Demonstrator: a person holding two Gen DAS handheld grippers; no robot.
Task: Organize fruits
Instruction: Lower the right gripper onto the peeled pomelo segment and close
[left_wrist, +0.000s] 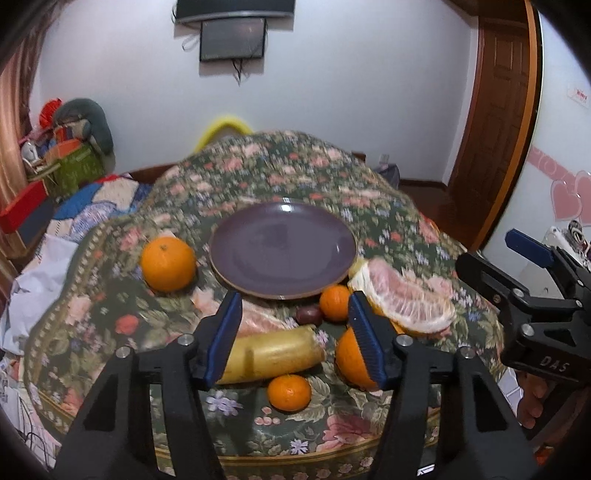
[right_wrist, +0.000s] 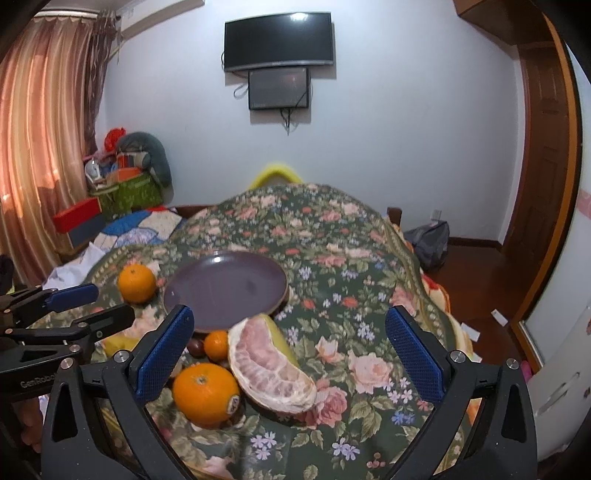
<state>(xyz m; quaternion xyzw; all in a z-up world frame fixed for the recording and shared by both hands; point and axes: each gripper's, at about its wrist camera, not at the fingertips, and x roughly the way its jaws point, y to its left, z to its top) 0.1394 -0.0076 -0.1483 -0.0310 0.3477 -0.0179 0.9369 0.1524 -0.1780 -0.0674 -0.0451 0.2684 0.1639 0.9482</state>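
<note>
1. Between the blue pads of the left gripper (left_wrist: 295, 332), seen from the left wrist, lies a yellowish elongated fruit (left_wrist: 271, 352) on the floral cloth (left_wrist: 295, 173); the jaws stand partly apart, pads not seen pressing on it.
2. At 12 o'clock from that gripper sits a round, glossy purple plate (left_wrist: 282, 249), bare; at 10 o'clock a large orange (left_wrist: 168, 264); at 6 o'clock a small mandarin (left_wrist: 289, 392).
3. At 2 o'clock lies a peeled pomelo wedge (left_wrist: 402, 295), pink and pithy; a second mandarin (left_wrist: 335, 302) and a dark small fruit (left_wrist: 308, 314) lie by the plate's near rim.
4. Right gripper (right_wrist: 290, 354): jaws wide apart, holding nothing; the pomelo wedge (right_wrist: 271, 373) and a stickered orange (right_wrist: 206, 395) lie between its ribbed pads.
5. Both grippers tilt downward toward the cloth, side by side; fingers of a hand (left_wrist: 532, 402) show under the right gripper's handle.
</note>
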